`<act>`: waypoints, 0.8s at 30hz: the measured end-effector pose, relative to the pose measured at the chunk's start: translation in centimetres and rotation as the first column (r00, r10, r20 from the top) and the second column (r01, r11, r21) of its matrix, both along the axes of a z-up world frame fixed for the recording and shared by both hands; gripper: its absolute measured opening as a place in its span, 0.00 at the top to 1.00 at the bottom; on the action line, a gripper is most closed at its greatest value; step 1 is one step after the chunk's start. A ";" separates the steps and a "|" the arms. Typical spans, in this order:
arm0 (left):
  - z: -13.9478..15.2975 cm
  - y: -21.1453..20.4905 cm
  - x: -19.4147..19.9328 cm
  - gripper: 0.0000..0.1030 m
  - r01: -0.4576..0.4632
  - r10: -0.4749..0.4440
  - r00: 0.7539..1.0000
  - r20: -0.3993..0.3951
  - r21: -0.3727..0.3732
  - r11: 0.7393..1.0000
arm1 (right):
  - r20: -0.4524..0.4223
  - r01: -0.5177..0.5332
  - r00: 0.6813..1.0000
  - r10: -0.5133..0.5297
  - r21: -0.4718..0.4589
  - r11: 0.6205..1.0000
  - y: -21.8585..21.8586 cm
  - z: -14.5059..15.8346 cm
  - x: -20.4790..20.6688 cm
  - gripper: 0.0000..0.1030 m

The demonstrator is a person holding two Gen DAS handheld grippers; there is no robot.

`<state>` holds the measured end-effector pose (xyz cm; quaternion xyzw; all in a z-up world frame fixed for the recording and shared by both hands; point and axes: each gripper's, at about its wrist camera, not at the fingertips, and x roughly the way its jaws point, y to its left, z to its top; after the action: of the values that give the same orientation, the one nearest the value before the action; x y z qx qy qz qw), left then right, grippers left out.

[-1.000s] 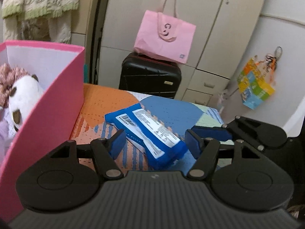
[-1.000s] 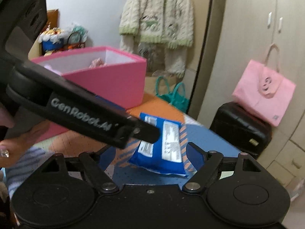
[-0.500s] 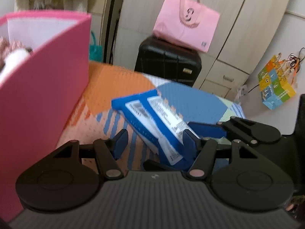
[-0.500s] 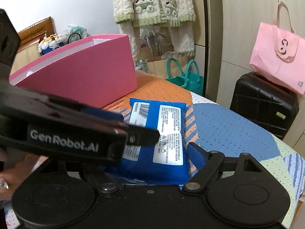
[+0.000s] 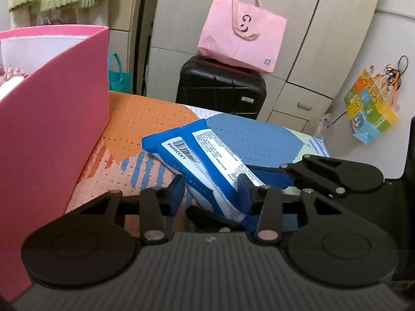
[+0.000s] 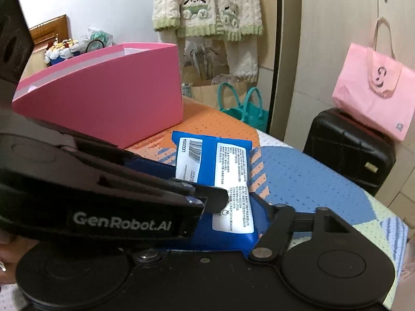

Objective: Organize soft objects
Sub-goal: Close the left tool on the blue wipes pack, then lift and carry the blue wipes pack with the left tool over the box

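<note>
Lying flat: one blue pack (image 5: 207,165), seemingly gripped.

the blue pack (image 5: 205,165) label reads "lx32005", last character uncertain; the left gripper (image 6: 207,202) arm reads "genrobot.ai".

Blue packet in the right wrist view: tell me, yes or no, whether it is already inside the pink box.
No, the blue packet lies on the patterned cover in front of the pink box, outside its walls.

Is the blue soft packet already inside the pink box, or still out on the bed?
Out. The blue soft plastic packet lies label-up on the patterned bedspread, beside the pink cardboard box.
</note>
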<state>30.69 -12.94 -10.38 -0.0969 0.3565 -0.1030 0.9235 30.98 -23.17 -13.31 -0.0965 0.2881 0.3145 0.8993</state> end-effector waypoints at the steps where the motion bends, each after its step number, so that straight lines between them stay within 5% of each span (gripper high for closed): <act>1: 0.1 0.1 0.0 0.61 0.002 -0.002 1.000 0.000 -0.008 1.000 | 0.004 0.010 1.000 -0.010 0.001 1.000 -0.1 0.1 -0.1 0.36; 24: 2.4 0.8 -5.9 0.61 0.115 -0.116 0.993 -0.038 -0.026 0.993 | -0.114 0.182 0.979 -0.168 0.125 0.975 -0.9 1.3 -5.8 0.39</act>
<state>24.79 -12.14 -7.95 -0.0890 0.3783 -0.1587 0.9076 25.14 -24.05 -11.98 0.0065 0.3195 0.2573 0.9119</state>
